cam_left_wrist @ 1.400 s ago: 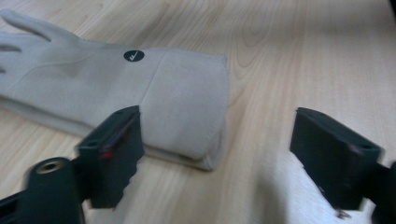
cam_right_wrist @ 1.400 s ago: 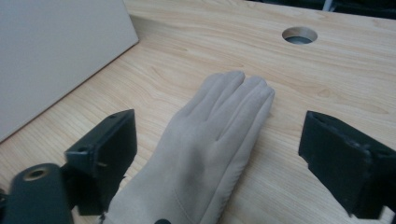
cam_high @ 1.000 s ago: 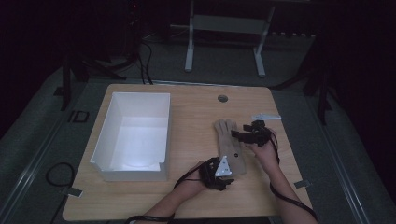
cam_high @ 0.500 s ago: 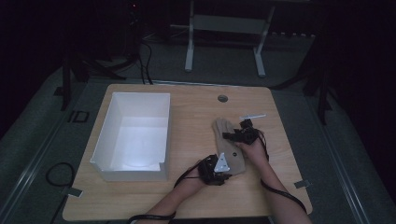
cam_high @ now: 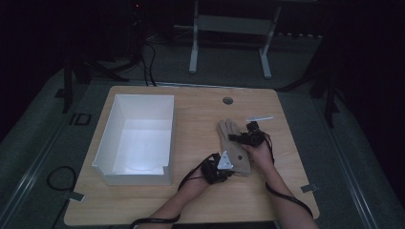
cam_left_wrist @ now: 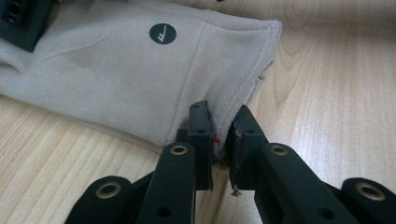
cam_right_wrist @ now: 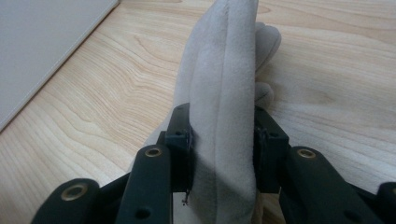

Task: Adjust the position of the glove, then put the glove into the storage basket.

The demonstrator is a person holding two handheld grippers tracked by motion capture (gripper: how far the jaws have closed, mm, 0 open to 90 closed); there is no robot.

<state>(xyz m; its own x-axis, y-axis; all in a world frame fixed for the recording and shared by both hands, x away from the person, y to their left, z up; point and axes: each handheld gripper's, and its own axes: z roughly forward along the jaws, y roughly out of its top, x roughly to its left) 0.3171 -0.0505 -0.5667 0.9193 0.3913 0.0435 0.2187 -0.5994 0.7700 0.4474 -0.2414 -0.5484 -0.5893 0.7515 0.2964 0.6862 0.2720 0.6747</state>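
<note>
Surface: pale wood surface (cam_high: 286, 191), white box (cam_high: 138, 138) at left.
Glove (cam_high: 232, 145): flat, centre-right of frame.
Left gripper (cam_left_wrist: 223, 135): fingers clenched on cuff corner, ready for lifting.
Right gripper (cam_right_wrist: 223, 140): fingers have just been closing, now pinching the bunched glove.

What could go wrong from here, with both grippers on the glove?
1. The left gripper pinches only the thin cuff edge of the glove; a lift could pull it free.
2. The right gripper, whose jaws have just been closing, squeezes bunched fingers, so the glove may slip or hang twisted.
3. The white box sits left of the glove with tall walls; a low carry could snag on its rim.
</note>
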